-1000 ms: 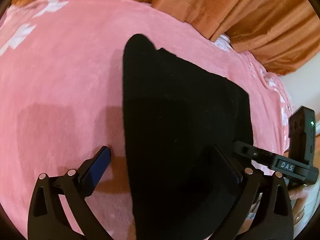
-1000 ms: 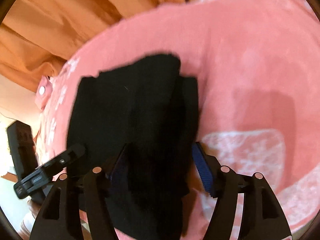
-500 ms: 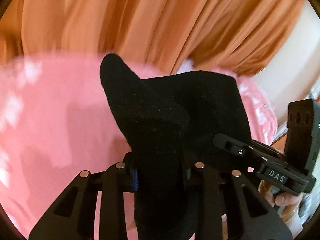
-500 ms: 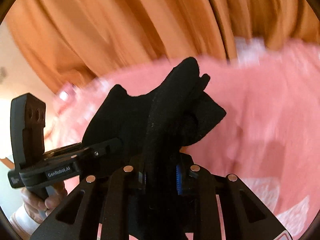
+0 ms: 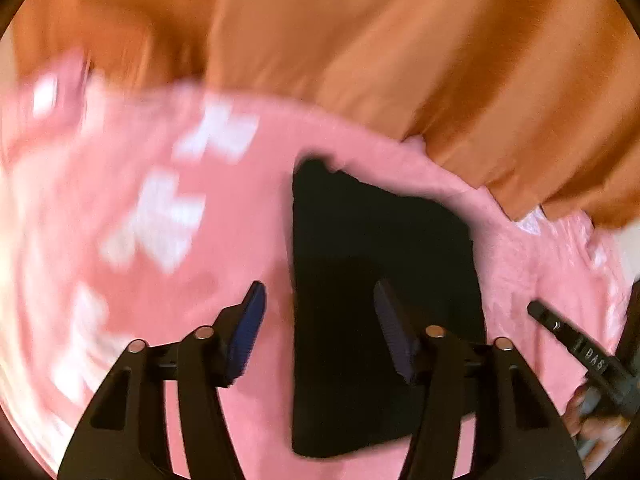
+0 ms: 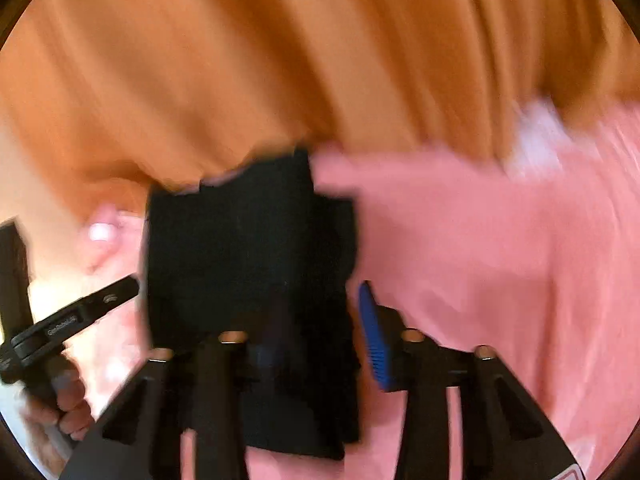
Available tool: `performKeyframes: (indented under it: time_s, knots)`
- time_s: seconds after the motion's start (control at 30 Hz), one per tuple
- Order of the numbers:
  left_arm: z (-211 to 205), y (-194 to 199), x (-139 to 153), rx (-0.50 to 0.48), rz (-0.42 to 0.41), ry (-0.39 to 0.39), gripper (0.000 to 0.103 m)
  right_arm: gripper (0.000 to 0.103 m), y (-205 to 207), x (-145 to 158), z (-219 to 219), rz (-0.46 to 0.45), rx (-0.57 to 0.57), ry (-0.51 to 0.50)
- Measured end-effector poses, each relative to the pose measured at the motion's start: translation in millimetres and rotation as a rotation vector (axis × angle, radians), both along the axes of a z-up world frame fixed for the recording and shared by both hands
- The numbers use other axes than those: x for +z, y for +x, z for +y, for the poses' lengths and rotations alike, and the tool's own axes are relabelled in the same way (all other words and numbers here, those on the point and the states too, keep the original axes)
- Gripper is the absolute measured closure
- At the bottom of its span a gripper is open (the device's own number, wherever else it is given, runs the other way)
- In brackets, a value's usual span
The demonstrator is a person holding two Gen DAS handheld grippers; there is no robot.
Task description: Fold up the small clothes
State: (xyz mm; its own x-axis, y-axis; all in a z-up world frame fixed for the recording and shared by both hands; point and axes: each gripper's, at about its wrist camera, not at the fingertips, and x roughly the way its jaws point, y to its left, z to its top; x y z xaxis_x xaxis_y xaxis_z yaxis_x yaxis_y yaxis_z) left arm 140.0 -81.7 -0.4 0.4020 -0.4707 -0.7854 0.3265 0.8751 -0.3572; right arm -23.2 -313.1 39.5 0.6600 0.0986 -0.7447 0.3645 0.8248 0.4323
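Garment (image 5: 380, 300), black, folded, near the bed's (image 5: 140, 300) far edge. We note left gripper (image 5: 320, 316) and right gripper (image 6: 312, 332) jaws opening, unclamped; a snagging pad could undo the fold.

The folded garment (image 5: 380, 300) lies flat on the blanket (image 5: 160, 280), near the blanket's far edge, with the curtain (image 5: 360, 40) hanging behind it. The left gripper (image 5: 320, 320) hovers over its left edge, the right gripper (image 6: 312, 336) over its right edge
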Motion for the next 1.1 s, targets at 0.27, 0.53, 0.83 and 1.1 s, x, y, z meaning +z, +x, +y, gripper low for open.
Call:
performKeyframes:
  time_s: [0.27, 0.53, 0.83, 1.1]
  knots:
    - [-10.8, -44.4, 6.8, -0.101, -0.118, 0.048, 0.042, 0.085, -2.3, 11.5, 64.2, 0.011, 0.230, -0.166]
    - [-10.2, -56.2, -51.4, -0.131, -0.086, 0.287, 0.042, 0.103, -17.8, -54.0, 62.0, 0.257, 0.224, -0.241]
    - [6.1, -80.8, -54.0, -0.112, -0.070, 0.321, 0.042, 0.103, -44.7, -61.6, 66.9, 0.313, 0.231, -0.214]
    - [25.3, -112.3, -36.9, -0.059, -0.102, 0.286, 0.044, 0.103, -78.1, -28.7, 76.7, 0.213, 0.196, -0.289]
